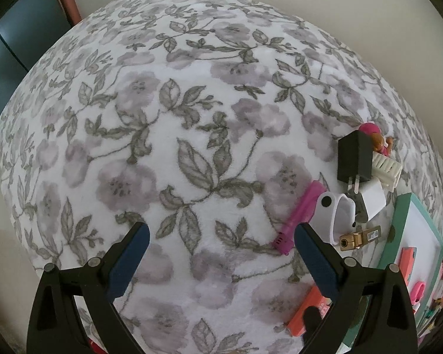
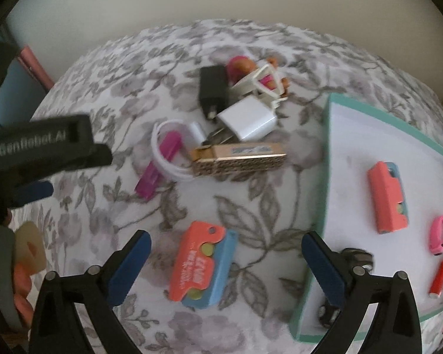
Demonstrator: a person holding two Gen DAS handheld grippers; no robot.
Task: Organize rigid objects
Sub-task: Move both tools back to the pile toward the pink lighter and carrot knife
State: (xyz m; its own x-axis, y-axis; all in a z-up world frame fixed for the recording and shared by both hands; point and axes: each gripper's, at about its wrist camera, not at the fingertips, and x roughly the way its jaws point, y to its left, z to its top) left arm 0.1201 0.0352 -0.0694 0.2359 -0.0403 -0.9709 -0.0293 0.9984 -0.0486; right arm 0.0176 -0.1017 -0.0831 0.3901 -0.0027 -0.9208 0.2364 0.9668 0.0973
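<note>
both tongs gape wide, empty: right gripper (image 2: 226, 265) hangs over the coral-and-blue card case (image 2: 202, 265) at lower centre (likely next into the teal-rimmed white tray (image 2: 327, 159)); left gripper (image 1: 221, 253) idles.

At the left of the right-wrist frame, white lettering "GenRobot.AI" runs along the black body of the left hand-held gripper (image 2: 48, 187). Print on the coral box (image 2: 202, 265) at bottom centre is too blurred to read.

Right gripper (image 2: 226, 261) wide open above coral-blue box (image 2: 202, 265), teal tray (image 2: 327, 135) beside
</note>
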